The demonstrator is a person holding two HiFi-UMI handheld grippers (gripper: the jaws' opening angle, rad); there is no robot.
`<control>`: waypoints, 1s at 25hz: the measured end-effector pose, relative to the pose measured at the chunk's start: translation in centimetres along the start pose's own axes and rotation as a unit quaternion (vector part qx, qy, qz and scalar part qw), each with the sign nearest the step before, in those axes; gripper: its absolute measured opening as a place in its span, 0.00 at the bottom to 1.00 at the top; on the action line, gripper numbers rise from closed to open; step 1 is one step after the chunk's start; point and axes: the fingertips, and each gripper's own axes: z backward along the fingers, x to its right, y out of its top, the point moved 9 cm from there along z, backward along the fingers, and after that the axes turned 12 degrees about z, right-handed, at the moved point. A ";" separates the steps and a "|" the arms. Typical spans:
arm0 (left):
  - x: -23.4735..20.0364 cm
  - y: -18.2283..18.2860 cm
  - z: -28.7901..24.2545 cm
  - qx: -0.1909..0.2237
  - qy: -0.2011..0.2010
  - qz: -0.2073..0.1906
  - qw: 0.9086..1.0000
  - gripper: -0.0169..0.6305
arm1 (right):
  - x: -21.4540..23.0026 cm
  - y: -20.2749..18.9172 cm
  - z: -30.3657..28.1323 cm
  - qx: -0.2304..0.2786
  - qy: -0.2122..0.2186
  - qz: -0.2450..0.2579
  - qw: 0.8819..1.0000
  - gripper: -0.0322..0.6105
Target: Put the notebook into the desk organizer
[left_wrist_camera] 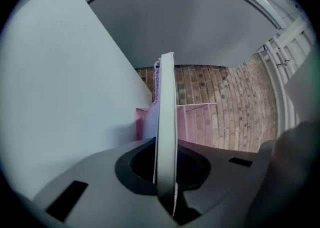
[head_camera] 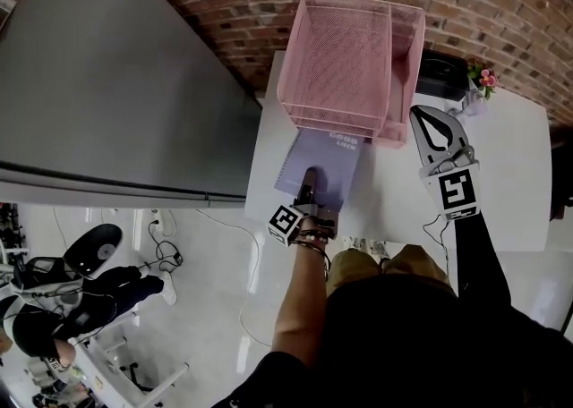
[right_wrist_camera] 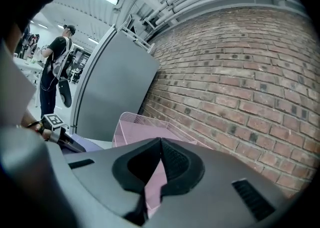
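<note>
My left hand-held gripper (head_camera: 311,181) is pinching the near short edge of the flat lilac spiral-bound notebook (head_camera: 333,157), just in front of the pink wire-mesh desk organizer (head_camera: 345,57) on the white worktop (head_camera: 394,205); my right hand-held gripper (head_camera: 436,133) hangs aside, pressed together on nothing. The notebook's long axis runs away from me, far edge towards the lower tray, possibly lifted slightly. I judge this the feeding-in step, needing a level, straight push.
</note>
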 end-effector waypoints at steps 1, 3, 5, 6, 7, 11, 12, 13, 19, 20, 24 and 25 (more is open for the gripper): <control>-0.5 0.2 -0.3 0.002 0.023 -0.003 1.000 0.09 | 0.0 0.1 0.1 -0.001 -0.002 0.001 1.000 0.08; -1.0 0.5 -0.6 0.004 0.066 -0.019 0.998 0.09 | 0.1 0.3 0.3 -0.002 -0.008 0.003 1.000 0.08; -1.0 0.6 -0.7 0.006 0.104 -0.039 0.994 0.09 | 0.1 0.4 0.4 -0.003 -0.013 0.002 1.000 0.08; -1.1 0.5 -0.7 0.007 0.123 -0.050 0.991 0.09 | 0.1 0.4 0.4 -0.003 -0.015 0.001 1.000 0.08; -1.1 0.5 -0.8 0.008 0.143 -0.062 0.988 0.09 | 0.1 0.5 0.3 -0.004 -0.016 0.000 1.000 0.08; -0.9 0.5 -1.3 -0.009 0.205 -0.120 0.971 0.10 | -0.3 0.6 0.1 -0.006 -0.019 -0.003 1.000 0.08; -0.7 0.5 -1.4 -0.020 0.212 -0.140 0.967 0.11 | -0.4 0.6 0.0 -0.007 -0.020 -0.004 1.000 0.08; -0.4 0.3 -1.7 -0.034 0.212 -0.159 0.964 0.13 | -0.5 0.6 -0.1 -0.008 -0.021 -0.005 1.000 0.08; 1.8 -1.1 -3.6 -0.154 0.149 -0.259 0.942 0.50 | -1.0 0.6 -0.6 -0.015 -0.029 -0.008 0.999 0.08; 2.1 -1.5 -3.9 -0.183 0.138 -0.279 0.933 0.51 | -1.1 0.5 -0.6 -0.015 -0.029 -0.007 0.999 0.08; 2.8 -4.0 -4.5 -0.299 0.109 -0.339 0.885 0.55 | -1.1 0.3 -0.4 -0.022 -0.034 -0.004 0.999 0.08; 2.8 -4.5 -4.5 -0.322 0.106 -0.356 0.871 0.55 | -0.9 0.3 -0.3 -0.024 -0.036 -0.004 0.999 0.08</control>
